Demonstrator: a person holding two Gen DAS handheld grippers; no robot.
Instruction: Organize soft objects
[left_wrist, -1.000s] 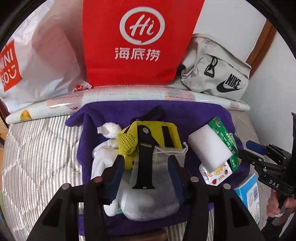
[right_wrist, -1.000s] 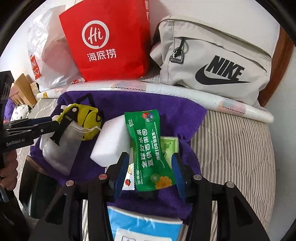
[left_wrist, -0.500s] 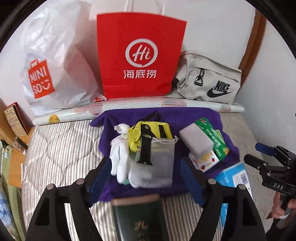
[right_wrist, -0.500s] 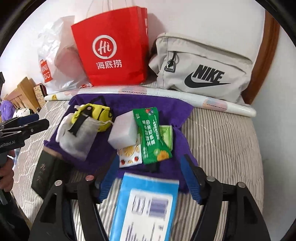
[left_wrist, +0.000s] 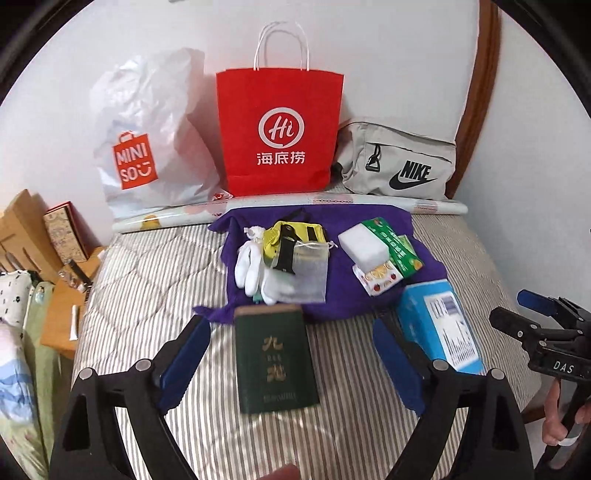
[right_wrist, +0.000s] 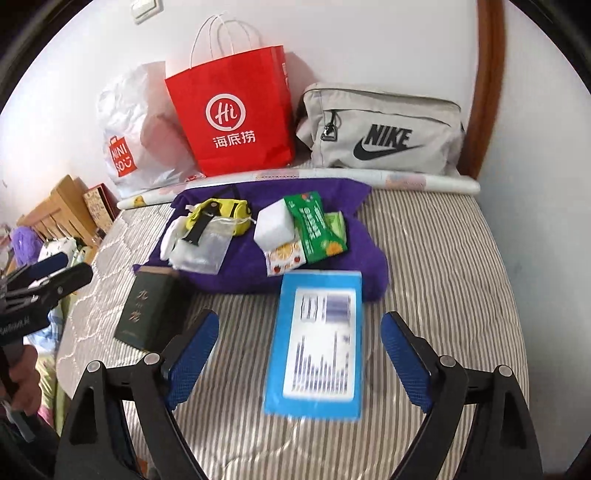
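Three bags (left_wrist: 279, 133) read MINISO, Hi and NIKE; left claw (left_wrist: 291, 363) and right claw (right_wrist: 300, 360) are opening, nothing gripped.

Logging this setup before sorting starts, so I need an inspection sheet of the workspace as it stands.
Surface: striped quilted bed, purple towel spread on it.
Job's things: white gloves, mesh pouch, yellow pouch, white sponge, green packets, all on the towel.
Clutter: green box and blue pack lying in front of the towel.
Tongs: left tongs and right tongs opening, nothing gripped.
Cables: nothing seen.
Surroundings: red paper bag, white plastic bag, grey Nike bag against the wall.
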